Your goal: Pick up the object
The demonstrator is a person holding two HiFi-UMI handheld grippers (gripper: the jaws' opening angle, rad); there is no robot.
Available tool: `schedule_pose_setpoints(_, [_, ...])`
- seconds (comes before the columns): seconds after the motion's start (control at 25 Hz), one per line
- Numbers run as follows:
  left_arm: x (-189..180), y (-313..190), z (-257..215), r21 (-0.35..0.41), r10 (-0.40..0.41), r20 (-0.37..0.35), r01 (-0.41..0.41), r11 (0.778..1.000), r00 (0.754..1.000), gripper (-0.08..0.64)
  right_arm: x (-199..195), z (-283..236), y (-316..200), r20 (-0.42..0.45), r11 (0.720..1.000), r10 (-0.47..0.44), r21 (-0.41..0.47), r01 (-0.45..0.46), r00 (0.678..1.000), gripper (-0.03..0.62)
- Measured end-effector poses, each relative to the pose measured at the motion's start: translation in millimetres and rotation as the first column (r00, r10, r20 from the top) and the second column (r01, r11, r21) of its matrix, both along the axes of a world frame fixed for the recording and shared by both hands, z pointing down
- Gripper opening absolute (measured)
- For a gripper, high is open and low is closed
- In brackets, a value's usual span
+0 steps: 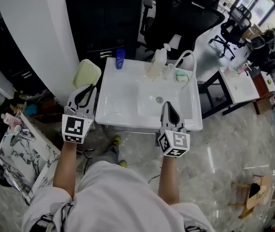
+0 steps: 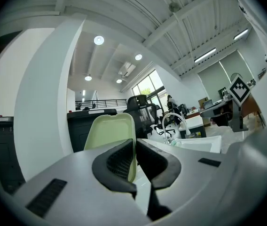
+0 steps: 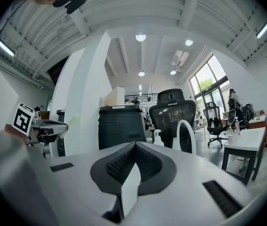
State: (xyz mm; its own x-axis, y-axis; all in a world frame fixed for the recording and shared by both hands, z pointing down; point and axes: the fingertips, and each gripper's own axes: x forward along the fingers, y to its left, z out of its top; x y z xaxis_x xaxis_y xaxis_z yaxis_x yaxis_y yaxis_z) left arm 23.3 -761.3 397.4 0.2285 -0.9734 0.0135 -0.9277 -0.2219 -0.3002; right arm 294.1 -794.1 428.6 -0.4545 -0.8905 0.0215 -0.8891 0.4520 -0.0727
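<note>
Left tongs [image 1: 85,89] clamped on pale green tray [image 1: 87,73], right tongs [image 1: 168,106] closed empty over white sink [image 1: 123,95].

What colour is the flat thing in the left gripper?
Pale green. The flat thing shows best in the head view.

**Count of Items, by Kind**

Grippers, two: left gripper [image 1: 88,88] and right gripper [image 1: 168,105]. Sink [image 1: 123,103], one. Faucet [image 1: 190,57], one. Bottles, two: blue bottle [image 1: 120,59] and white bottle [image 1: 157,63]. Pale green lid [image 1: 86,73], one. Black office chairs, two: near chair [image 1: 186,13] and far chair [image 1: 232,30].
</note>
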Motion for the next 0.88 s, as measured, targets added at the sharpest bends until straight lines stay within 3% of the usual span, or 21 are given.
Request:
schedule_pose_setpoints(0.6, [-1.7,6.2,-0.6,0.007,0.006,-0.016,-0.006,1.0,1.0,0.038,6.1,-1.6,6.7,-0.014,1.0,0.015,-0.003,-0.015,1.0,0.003])
schedule_pose_setpoints(0.88, [-0.2,-0.9,3.5,-0.003,0.005,0.009,-0.005,1.0,1.0,0.038,7.5,-2.0,0.9,-0.018,1.0,0.015,0.002,-0.015,1.0,0.003])
